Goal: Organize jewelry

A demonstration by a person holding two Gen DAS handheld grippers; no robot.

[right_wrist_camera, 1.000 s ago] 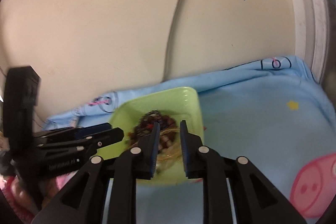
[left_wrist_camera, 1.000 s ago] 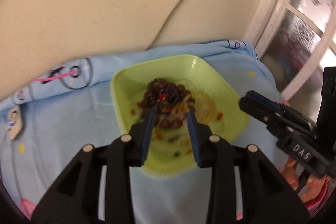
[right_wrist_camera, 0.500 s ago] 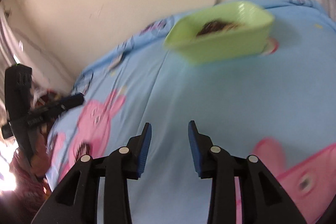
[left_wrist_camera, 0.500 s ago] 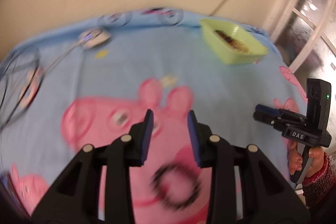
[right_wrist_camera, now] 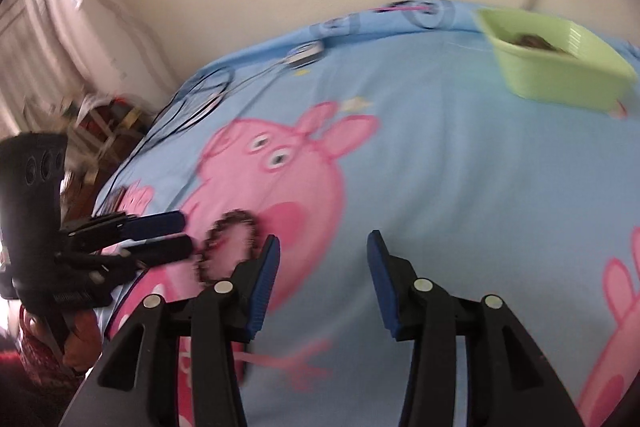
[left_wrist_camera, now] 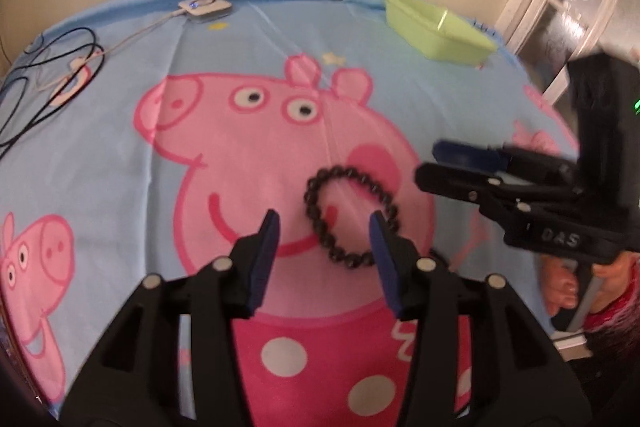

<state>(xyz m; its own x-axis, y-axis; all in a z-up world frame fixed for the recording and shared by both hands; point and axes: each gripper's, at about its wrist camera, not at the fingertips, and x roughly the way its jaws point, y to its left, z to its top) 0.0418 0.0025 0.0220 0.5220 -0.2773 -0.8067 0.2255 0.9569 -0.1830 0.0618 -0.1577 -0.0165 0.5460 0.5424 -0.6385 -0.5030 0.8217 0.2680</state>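
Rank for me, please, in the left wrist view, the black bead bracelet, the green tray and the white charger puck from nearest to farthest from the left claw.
From the left claw:
1. Black bead bracelet, on the sheet right at its tips.
2. Green tray, far right by the wall.
3. White charger puck, far left edge; roughly as far as the tray, too close to call.

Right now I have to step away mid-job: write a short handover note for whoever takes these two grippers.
Left gripper: jaws opening, nothing held, over the black bead bracelet, which lies flat on the cartoon-pig sheet.
Right gripper: jaws opening, nothing held; bracelet off to its left.
Green tray: far corner by the wall, some jewelry already inside.
Done: some pieces binned.
Left: pick up the bracelet, carry it to the tray.
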